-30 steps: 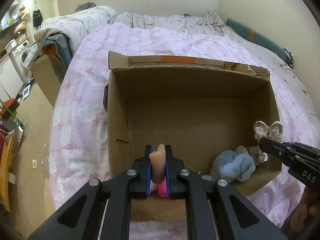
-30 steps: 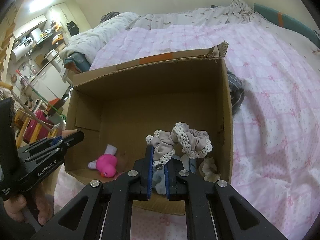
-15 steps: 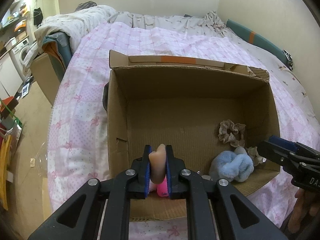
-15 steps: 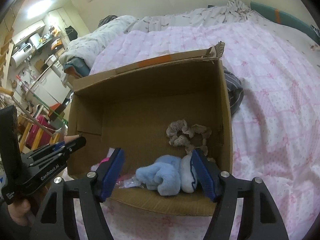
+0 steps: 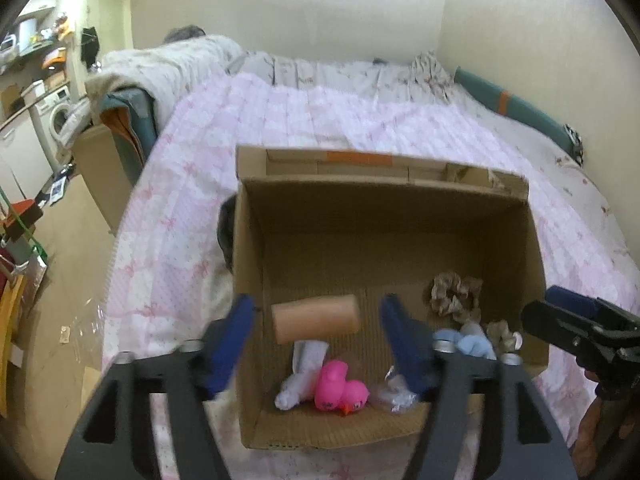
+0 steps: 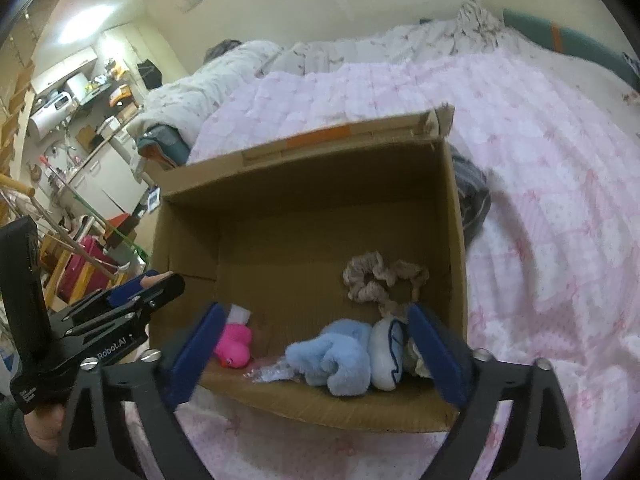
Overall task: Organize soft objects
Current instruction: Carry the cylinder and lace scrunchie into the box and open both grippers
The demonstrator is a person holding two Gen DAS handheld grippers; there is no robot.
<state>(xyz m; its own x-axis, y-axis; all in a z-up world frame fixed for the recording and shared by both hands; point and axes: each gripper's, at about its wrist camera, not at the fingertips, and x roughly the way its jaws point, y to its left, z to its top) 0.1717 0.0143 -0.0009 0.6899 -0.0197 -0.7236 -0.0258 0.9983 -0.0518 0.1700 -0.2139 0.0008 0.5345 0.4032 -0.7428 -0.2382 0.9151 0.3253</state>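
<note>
Both jaws have just been opening. My left gripper [image 5: 316, 336] stands wide; the peach cylinder [image 5: 317, 319] sits between the pads, touching neither, blurred, possibly mid-drop. My right gripper [image 6: 316, 354] is wide, pads clear of everything. The cardboard box [image 5: 384, 200] is on the pink quilt [image 5: 168, 248]. In the box: beige scrunchie [image 6: 378, 278] on the floor, blue plush [image 6: 334, 356] and pink duck [image 5: 340, 392] by the near wall.
</note>
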